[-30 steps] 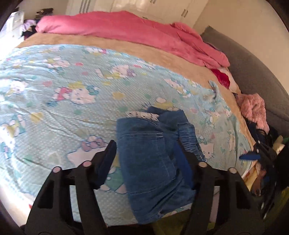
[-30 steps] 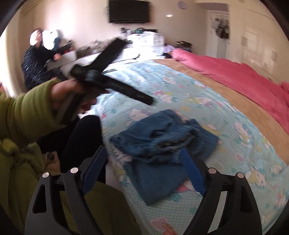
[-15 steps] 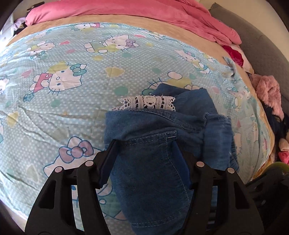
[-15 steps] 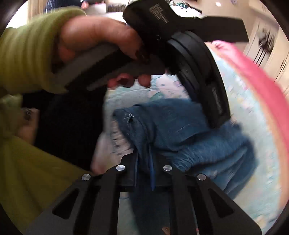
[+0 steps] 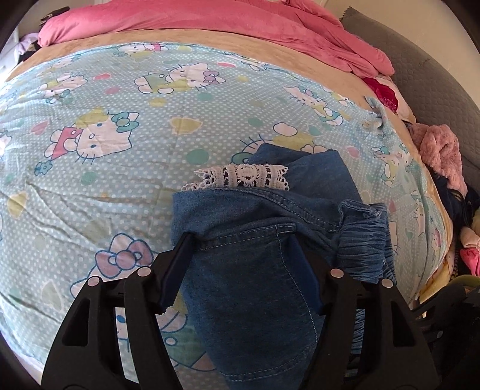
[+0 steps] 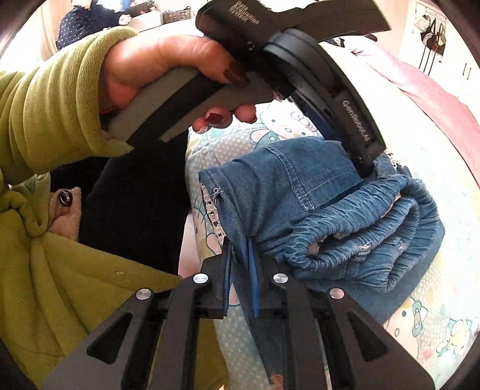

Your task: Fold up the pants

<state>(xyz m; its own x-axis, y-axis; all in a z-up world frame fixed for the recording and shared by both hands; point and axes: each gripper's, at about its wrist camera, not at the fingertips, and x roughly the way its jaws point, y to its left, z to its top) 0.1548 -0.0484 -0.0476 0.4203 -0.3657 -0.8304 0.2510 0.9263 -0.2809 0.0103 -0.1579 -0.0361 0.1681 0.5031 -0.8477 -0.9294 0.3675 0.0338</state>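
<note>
1. The denim pants (image 5: pixel 255 264) lay in a loose bundle at the near edge of the bed (image 5: pixel 210 39), on a light blue cartoon-print sheet (image 5: pixel 126 186).
2. A strip of white lace trim (image 5: pixel 243 177) showed along the far edge of the upper denim layer.
3. The left gripper (image 5: pixel 240 240) pointed down over the pants, its jaws opening and straddling the pocket panel; I could not tell whether the pads pressed the cloth.
4. The right gripper (image 6: pixel 240 249) had its jaws nearly together, pinching a fold of denim (image 6: pixel 237 228) at the bundle's left corner.
5. In the right wrist view, a hand (image 6: pixel 168 69) in an olive-green sleeve (image 6: pixel 51 99) held the left gripper's grey handle, and that gripper's tip rested on the denim beside the gathered waistband (image 6: pixel 360 228).
6. A pink blanket (image 5: pixel 240 21) was heaped across the far side of the bed.
</note>
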